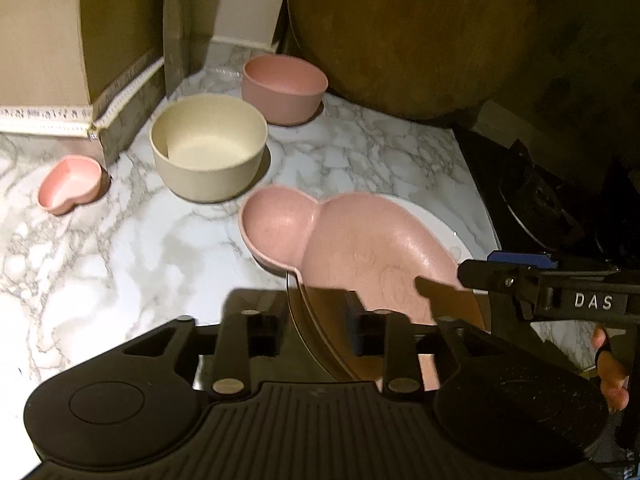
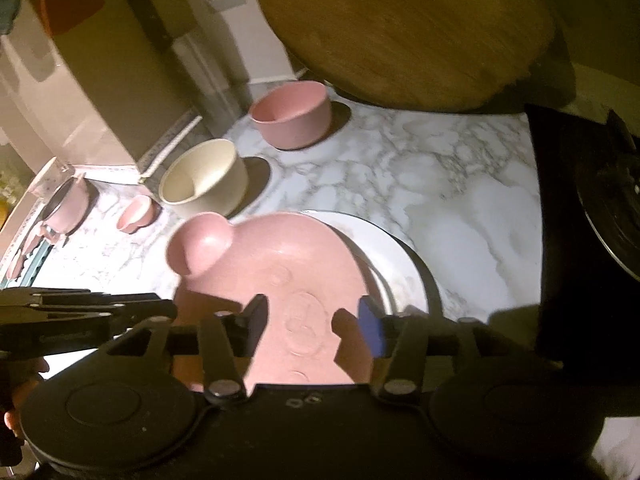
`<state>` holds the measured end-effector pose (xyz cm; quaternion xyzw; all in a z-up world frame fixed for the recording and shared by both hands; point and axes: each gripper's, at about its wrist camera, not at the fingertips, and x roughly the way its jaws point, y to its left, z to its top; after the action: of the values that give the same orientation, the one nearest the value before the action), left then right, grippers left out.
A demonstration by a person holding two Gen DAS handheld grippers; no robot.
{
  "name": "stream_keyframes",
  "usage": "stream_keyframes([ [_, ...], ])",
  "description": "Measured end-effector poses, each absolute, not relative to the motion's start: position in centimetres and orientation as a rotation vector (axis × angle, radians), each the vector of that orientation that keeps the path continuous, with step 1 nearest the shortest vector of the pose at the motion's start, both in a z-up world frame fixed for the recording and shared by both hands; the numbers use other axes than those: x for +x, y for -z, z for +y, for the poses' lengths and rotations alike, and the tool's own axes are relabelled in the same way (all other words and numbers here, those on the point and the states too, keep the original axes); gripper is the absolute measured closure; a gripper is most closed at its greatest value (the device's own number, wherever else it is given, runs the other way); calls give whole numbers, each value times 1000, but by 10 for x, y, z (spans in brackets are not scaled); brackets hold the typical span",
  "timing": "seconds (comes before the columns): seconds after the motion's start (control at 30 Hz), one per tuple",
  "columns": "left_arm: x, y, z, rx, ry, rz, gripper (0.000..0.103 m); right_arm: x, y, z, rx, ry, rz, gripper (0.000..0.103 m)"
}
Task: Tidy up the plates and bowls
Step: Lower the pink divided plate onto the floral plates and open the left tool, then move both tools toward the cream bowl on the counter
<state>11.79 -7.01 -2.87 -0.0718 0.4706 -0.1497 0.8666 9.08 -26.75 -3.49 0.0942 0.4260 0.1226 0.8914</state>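
Observation:
A pink bear-shaped plate (image 1: 360,240) (image 2: 288,272) lies on a white plate (image 1: 440,220) (image 2: 384,252) that rests on a dark plate (image 2: 428,288) on the marble counter. A cream bowl (image 1: 208,148) (image 2: 204,176), a pink bowl (image 1: 284,88) (image 2: 292,114) and a small pink heart dish (image 1: 70,184) (image 2: 136,212) stand behind. My left gripper (image 1: 314,320) is open, its fingers astride the near left rim of the plates. My right gripper (image 2: 314,320) is open over the pink plate; it also shows in the left wrist view (image 1: 472,272).
A large round wooden board (image 1: 412,32) (image 2: 404,28) leans at the back. A black stove (image 1: 560,208) (image 2: 592,208) borders the counter on the right. A box (image 1: 60,40) stands at the left. A pink pot (image 2: 68,204) sits far left.

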Motion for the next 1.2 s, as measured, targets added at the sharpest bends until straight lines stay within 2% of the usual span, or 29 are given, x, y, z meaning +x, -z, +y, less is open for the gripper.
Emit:
stream_keyframes([
  [0.07,117,23,-68,-146,304,955,48,91,31,-261,189,-266,872,40],
  [0.13,115,16,-67,-137,289,922,47,91,26,-254,179,-281,859,37],
  [0.33,120,3,-59,-143,259,876,46,97,11,-237,145,-314,812,20],
  [0.4,121,1,-56,-146,248,864,43,100,6,-232,130,-323,794,15],
  [0.47,122,-1,-53,-150,229,851,34,102,1,-226,115,-334,772,4],
  [0.5,123,-2,-51,-152,218,844,34,103,-1,-224,109,-339,758,2],
  [0.6,127,-4,-46,-157,187,830,33,109,-6,-219,85,-342,728,1],
  [0.73,135,-6,-39,-158,116,800,24,122,-7,-211,67,-328,721,0],
  [1.2,187,5,-24,-199,-117,800,24,194,4,-192,93,-260,779,0],
])
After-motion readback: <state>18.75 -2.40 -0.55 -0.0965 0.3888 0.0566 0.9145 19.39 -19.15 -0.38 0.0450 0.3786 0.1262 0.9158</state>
